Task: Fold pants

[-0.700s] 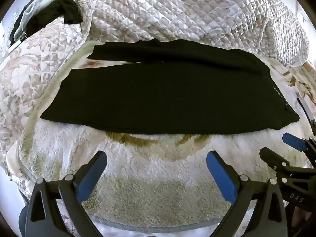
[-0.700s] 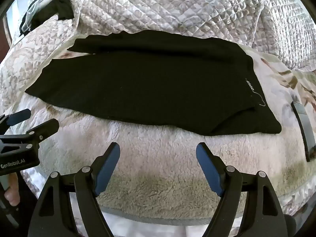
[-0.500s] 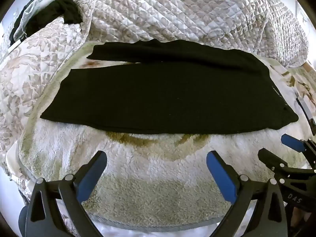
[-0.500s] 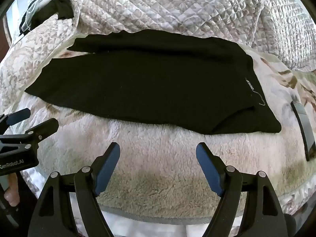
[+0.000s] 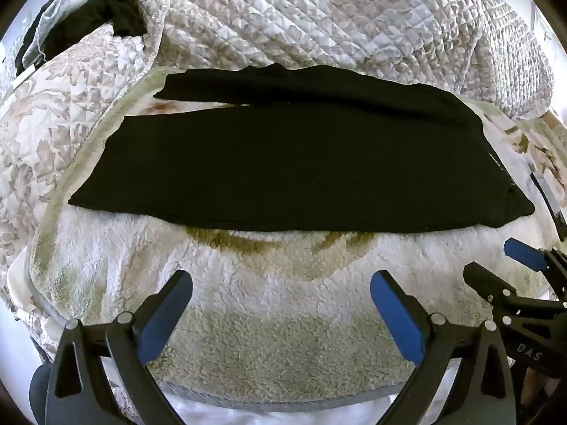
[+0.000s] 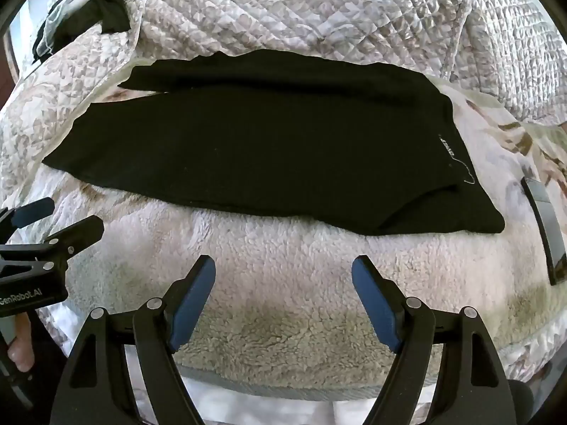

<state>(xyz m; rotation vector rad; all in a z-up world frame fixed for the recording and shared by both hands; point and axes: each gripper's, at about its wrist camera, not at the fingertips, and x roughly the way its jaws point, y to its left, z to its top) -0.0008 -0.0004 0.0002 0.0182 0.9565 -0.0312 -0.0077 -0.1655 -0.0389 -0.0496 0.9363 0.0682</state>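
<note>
The black pants (image 5: 301,163) lay flat on a fluffy cream blanket (image 5: 276,283), long axis running from 9 o'clock to 3 o'clock across both views. Their two leg ends pointed toward 9 o'clock, one leg set slightly behind the other toward 12, and the wider waist end pointed toward 3 o'clock. They were already doubled lengthwise, leg upon leg. A small white label (image 6: 447,146) sat near the waist end in the right wrist view, with a loose pale thread beside it; its lettering was too small to read.

The left gripper (image 5: 281,304) angled steeply down at the blanket, at 6 o'clock of the pants and clear of them, its blue-padded jaws spread wide with nothing between them. The right gripper (image 6: 283,295) had the same downward tilt, jaws likewise wide apart and empty, short of the fabric's near edge. Seen from the left camera, the right gripper's body at 4 o'clock bore the letters "DAS"; seen from the right camera, the left gripper's body at 8 o'clock read "GenRobot.AI", with a hand (image 6: 21,347) beneath it.

A quilted floral bedspread (image 5: 319,17) rose at 12 o'clock, and a dark flat device (image 6: 544,226) lay at 3 o'clock.
</note>
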